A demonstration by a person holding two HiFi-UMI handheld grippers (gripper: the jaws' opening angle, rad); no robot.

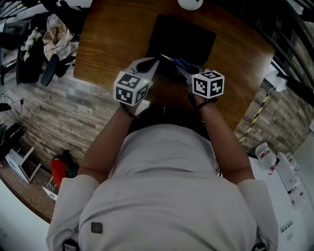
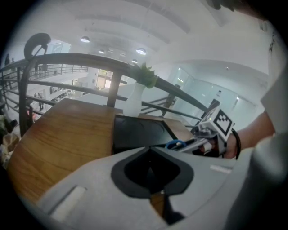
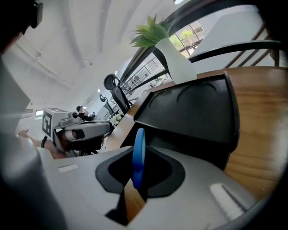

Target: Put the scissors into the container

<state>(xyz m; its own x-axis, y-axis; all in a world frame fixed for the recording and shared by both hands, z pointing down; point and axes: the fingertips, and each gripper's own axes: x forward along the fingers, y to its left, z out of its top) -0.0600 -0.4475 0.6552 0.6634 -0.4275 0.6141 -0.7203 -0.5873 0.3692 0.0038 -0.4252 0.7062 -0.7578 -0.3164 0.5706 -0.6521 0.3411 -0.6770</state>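
The scissors (image 1: pixel 180 63) have a blue handle (image 3: pixel 138 152), which stands upright between the jaws of my right gripper (image 1: pixel 182 72); that gripper is shut on it. The metal blades point toward the left gripper in the head view. The scissors hang at the near edge of the black container (image 1: pixel 186 37), a shallow tray on the wooden table (image 1: pixel 108 44). My left gripper (image 1: pixel 155 62) sits just left of the scissors, its jaws shut with nothing in them. In the left gripper view the scissors (image 2: pixel 176 144) and the right gripper (image 2: pixel 202 138) show at the right, over the container (image 2: pixel 135 130).
A white vase with a green plant (image 1: pixel 190 4) stands behind the container at the table's far edge. A dark metal railing (image 2: pixel 90 60) runs past the table. Chairs and clutter (image 1: pixel 49 49) lie to the left on the floor.
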